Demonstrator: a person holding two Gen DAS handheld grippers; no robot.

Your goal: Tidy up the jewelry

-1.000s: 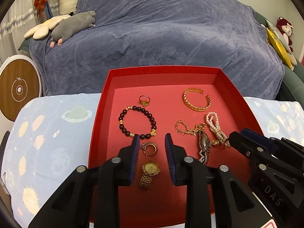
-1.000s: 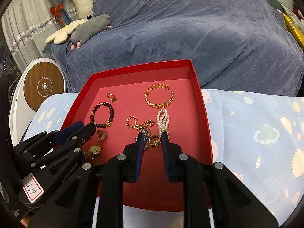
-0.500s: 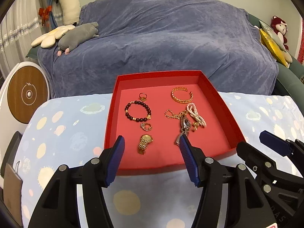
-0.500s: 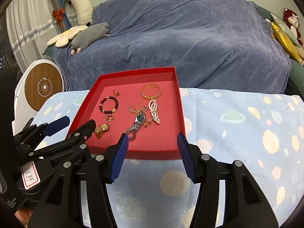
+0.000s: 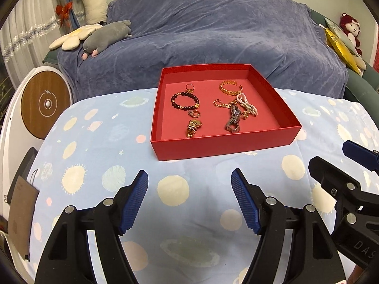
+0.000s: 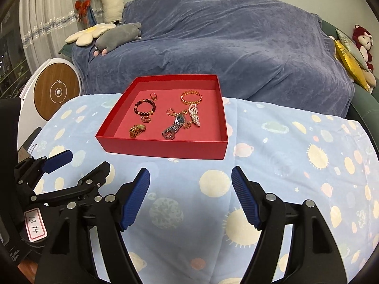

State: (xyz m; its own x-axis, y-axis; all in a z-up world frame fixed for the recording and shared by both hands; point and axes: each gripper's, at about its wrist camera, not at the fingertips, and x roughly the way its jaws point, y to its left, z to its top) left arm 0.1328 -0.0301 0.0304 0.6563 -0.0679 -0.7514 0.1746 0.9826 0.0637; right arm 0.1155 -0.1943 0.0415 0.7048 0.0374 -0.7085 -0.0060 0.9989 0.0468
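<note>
Both tongs have drawn back from over the red box (image 5: pixel 225 145) to the near part of the tabletop (image 5: pixel 99 127), and their jaws have just been opening, with nothing between them. My left tongs (image 5: pixel 189 184) and right tongs (image 6: pixel 190 181) now stand wide and empty above the patterned cloth. Jewelry lies inside the box: ring (image 5: pixel 190 87), bead bracelet (image 5: pixel 184 101), gold watch (image 5: pixel 193 127), gold bangle (image 5: pixel 231 87), pearl strand (image 5: pixel 247 104) and silver watch (image 5: pixel 234 118), the last two tangled with a gold chain (image 5: pixel 220 104). I judge the sorting nearly done. To do the next step well, I should take one piece at a time, approach from above with jaws narrowed, and part the tangled cluster slowly so the chain does not drag its neighbours.
</note>
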